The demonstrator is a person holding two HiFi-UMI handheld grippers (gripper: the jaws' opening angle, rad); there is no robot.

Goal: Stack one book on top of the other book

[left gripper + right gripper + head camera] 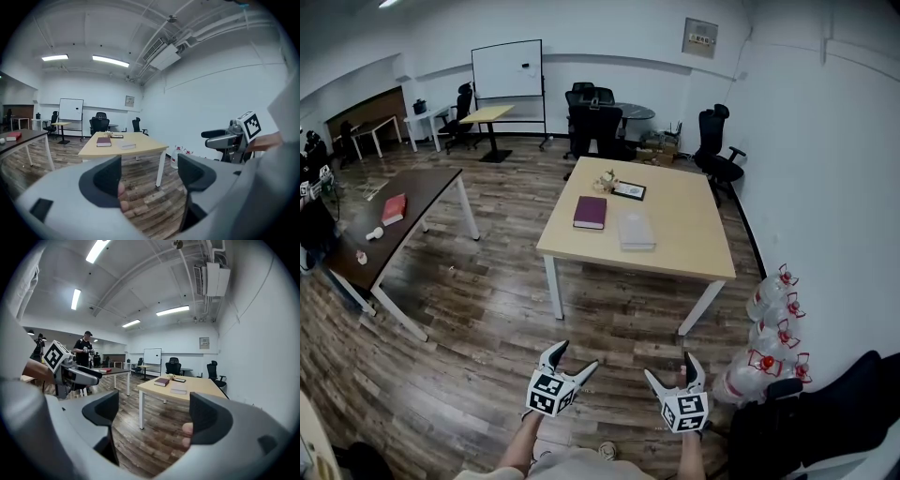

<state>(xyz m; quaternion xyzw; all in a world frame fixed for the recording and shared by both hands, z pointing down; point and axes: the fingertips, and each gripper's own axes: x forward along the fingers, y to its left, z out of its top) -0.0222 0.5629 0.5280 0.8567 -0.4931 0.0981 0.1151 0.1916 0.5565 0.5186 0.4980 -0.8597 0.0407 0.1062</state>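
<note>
A dark red book and a pale grey book lie side by side on the light wooden table, apart from each other. Both show small in the left gripper view, the red book and grey book, and in the right gripper view, the red book and grey book. My left gripper and right gripper hang over the wooden floor well short of the table, both open with nothing between the jaws.
A small framed object and a little ornament sit at the table's far end. A dark table with a red book stands left. Water bottles cluster at the right wall. Office chairs stand behind; people stand far left.
</note>
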